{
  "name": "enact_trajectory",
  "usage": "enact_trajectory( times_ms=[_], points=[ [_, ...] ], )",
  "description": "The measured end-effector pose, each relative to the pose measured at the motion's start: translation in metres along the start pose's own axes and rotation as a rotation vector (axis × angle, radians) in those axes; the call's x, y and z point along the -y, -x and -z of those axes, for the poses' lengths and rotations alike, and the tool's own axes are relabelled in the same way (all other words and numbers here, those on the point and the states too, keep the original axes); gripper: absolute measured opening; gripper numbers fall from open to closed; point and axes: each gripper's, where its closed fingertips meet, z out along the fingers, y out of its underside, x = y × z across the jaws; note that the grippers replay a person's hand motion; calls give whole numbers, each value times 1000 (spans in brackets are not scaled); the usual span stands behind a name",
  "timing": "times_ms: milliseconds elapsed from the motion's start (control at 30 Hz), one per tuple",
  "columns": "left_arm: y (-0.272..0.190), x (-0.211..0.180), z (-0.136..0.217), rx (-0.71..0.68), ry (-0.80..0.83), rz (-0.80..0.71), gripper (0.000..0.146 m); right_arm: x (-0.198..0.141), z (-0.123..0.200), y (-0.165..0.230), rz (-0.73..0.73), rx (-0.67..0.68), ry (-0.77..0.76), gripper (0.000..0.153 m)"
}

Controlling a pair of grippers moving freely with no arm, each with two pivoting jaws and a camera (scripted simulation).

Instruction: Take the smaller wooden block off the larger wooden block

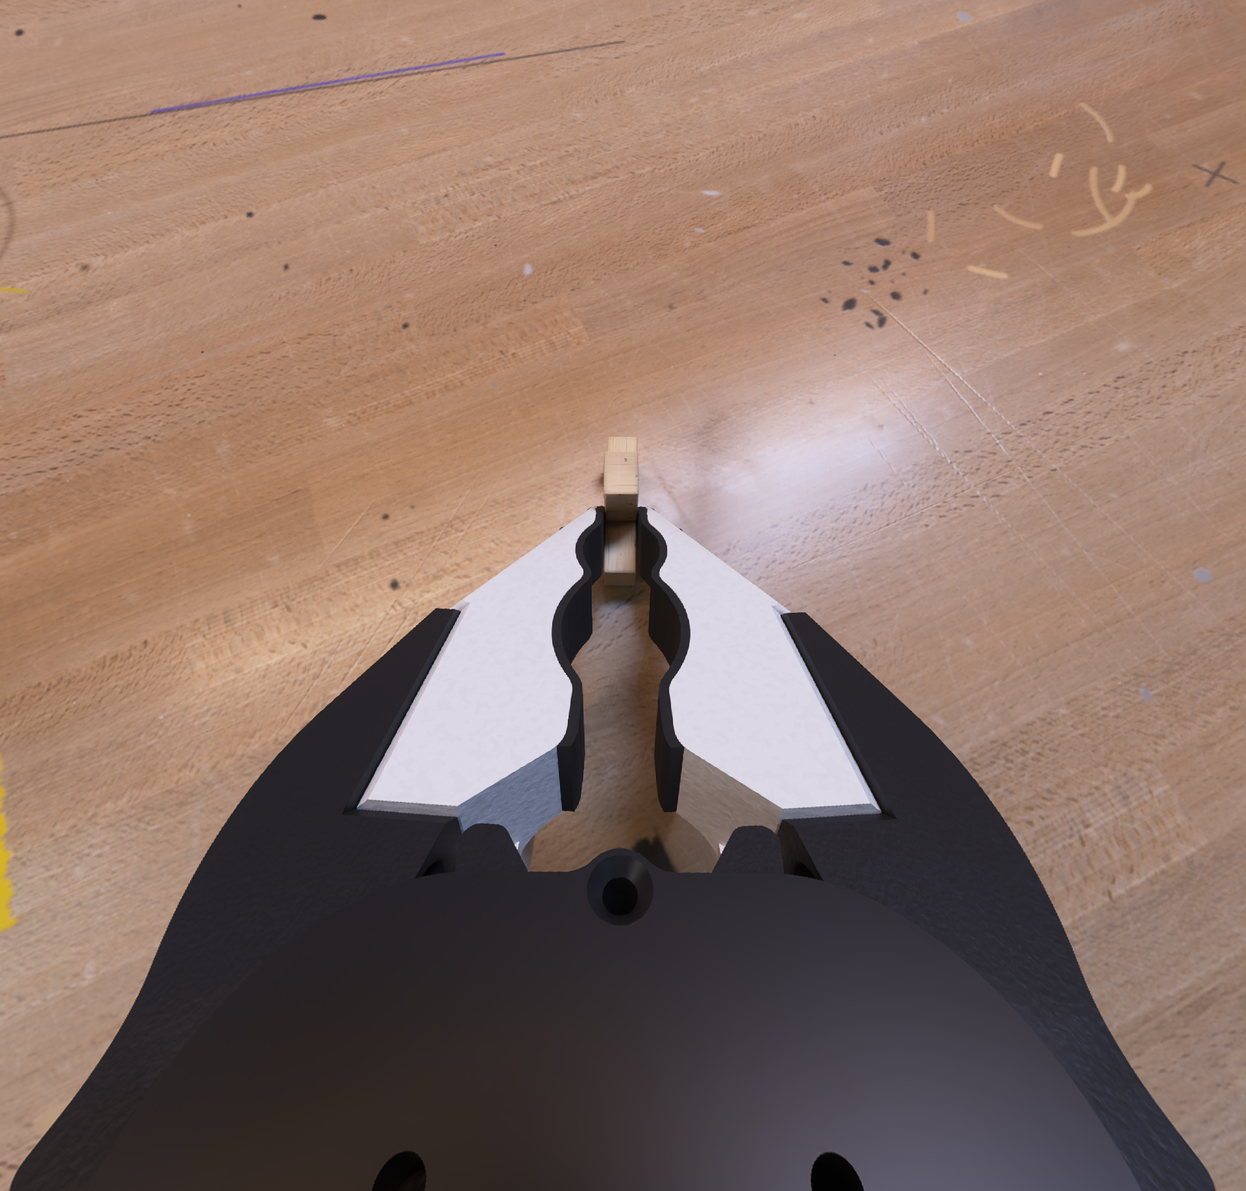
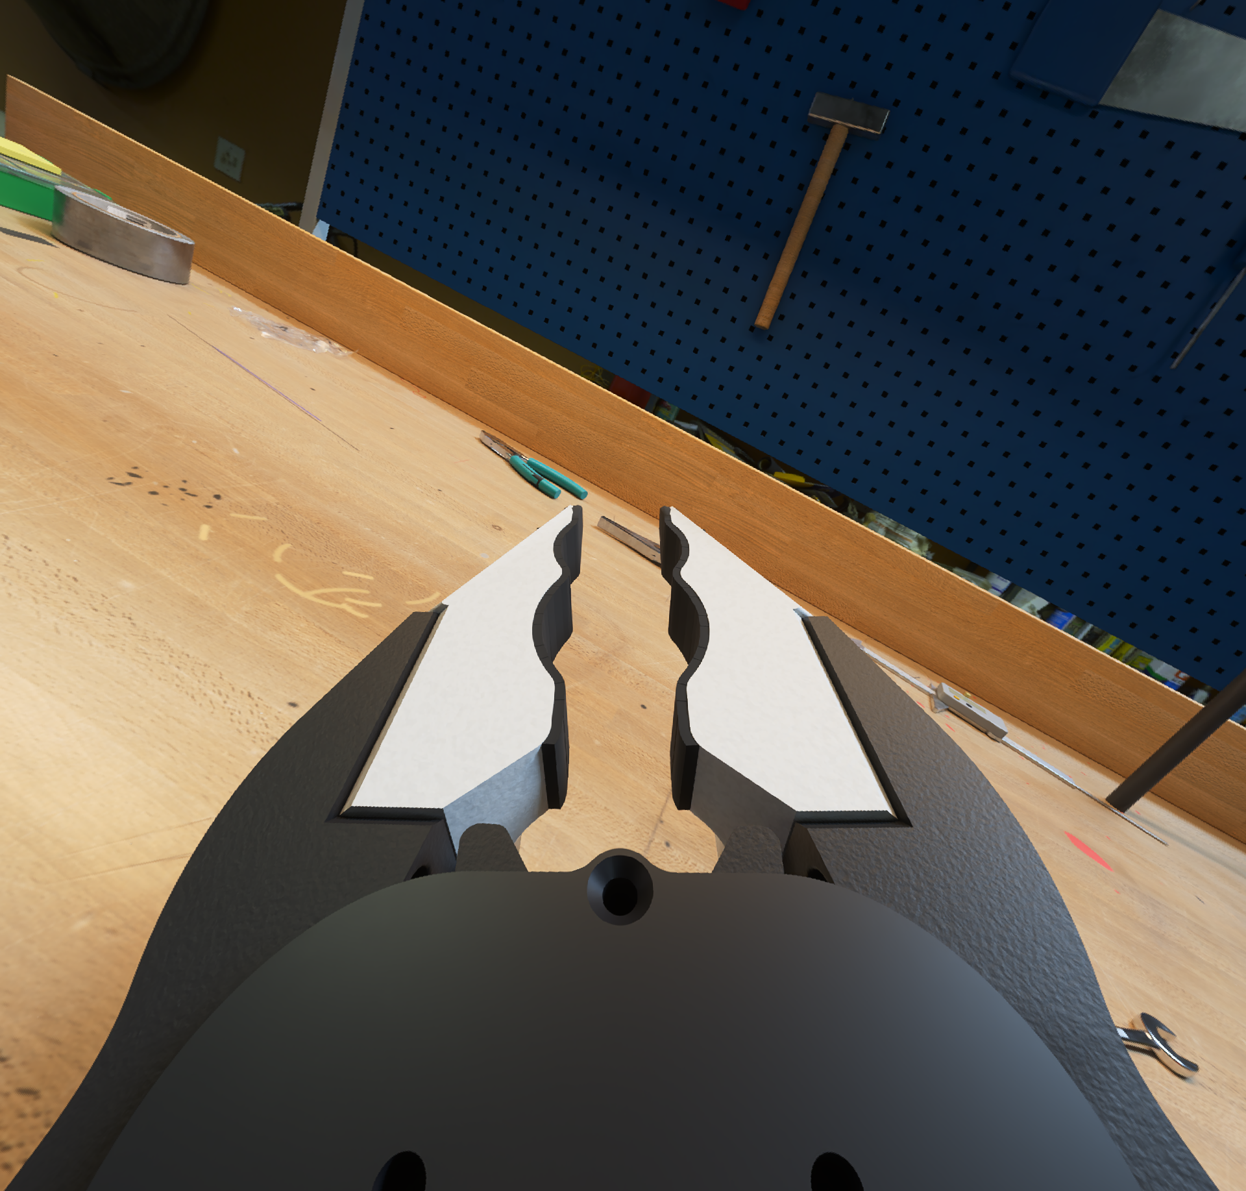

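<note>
Left gripper [image 1: 620, 518]: jaws nearly together, pinching one wooden block [image 1: 620, 555], which pokes out at 12 o'clock over workbench [image 1: 337, 383]; smaller or larger, cannot tell. Right gripper [image 2: 620, 525]: jaws apart, nothing between. Around it: one teal-handled pliers [image 2: 539, 471] at 11 o'clock, one hammer [image 2: 816, 208] on pegboard [image 2: 607, 181] at 1 o'clock, one wrench [image 2: 1160, 1044] at 4 o'clock, one tape roll [image 2: 121, 238] at 10 o'clock.

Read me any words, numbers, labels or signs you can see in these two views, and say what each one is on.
No text is legible in either view.
Measuring tool on the workbench: the markings are too small to read.
Packages behind the bench: the labels are blurred.
Pencilled cross on the benchtop: a bare mark, not a word.
</note>
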Motion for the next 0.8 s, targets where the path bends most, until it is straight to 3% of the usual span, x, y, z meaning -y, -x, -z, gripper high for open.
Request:
enact_trajectory(
  times_ms=[133, 400, 800],
  points=[
    [1, -1, 1, 6, -1, 5, 11, 0, 0, 0, 0, 0, 1, 23],
    [-4, -4, 5, -37, 4, -19, 35, 0, 0, 0, -3, -1, 0, 23],
    [-3, 5, -4, -47, -19, -40, 33, 0, -1, 0, -1, 0, 2, 22]
  ],
)
